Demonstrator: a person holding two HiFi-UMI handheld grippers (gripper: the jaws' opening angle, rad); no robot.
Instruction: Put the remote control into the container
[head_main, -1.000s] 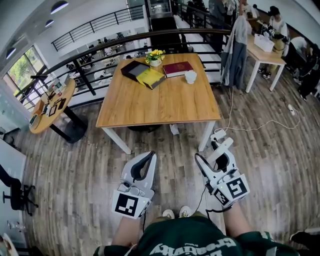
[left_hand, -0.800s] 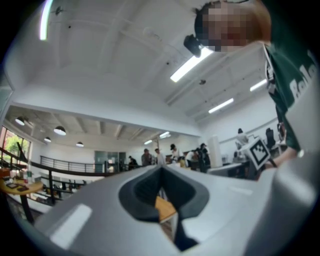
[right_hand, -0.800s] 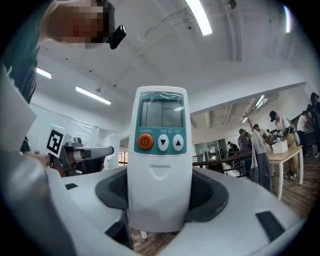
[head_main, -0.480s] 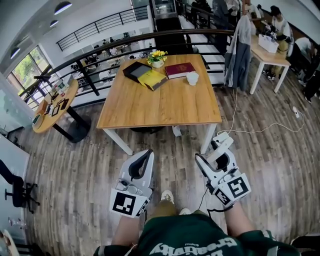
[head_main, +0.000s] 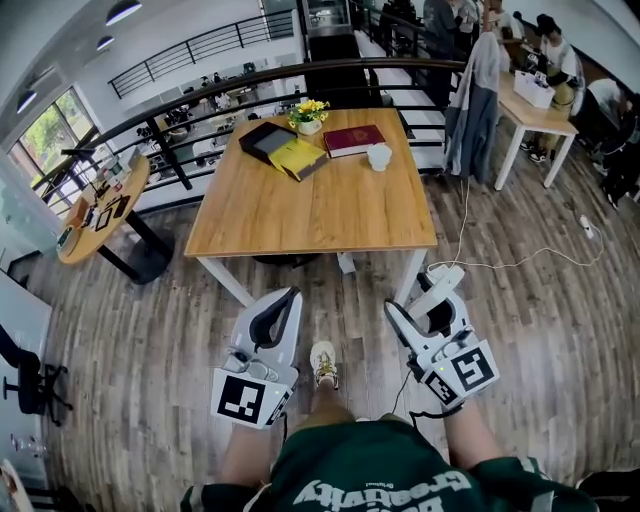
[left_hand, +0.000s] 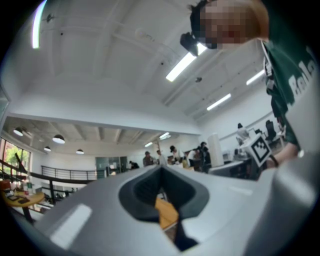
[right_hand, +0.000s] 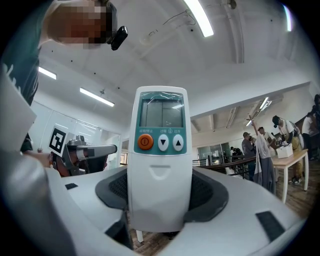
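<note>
My right gripper (right_hand: 161, 195) has the remote control (right_hand: 161, 150) clamped, long axis standing up out of the jaws, my left gripper (left_hand: 160, 172) is closed on nothing, and both sit just short of the wooden table (head_main: 330, 205) ahead, where I can't yet pick out the container.

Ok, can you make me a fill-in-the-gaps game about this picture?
The gripper holding the white plastic remote control with an orange button is the ___ one.
The left gripper, jaws shut, holds ___.
On the rectangular wooden table, the potted flowers are ___.
Missing: right; nothing; yellow.
</note>
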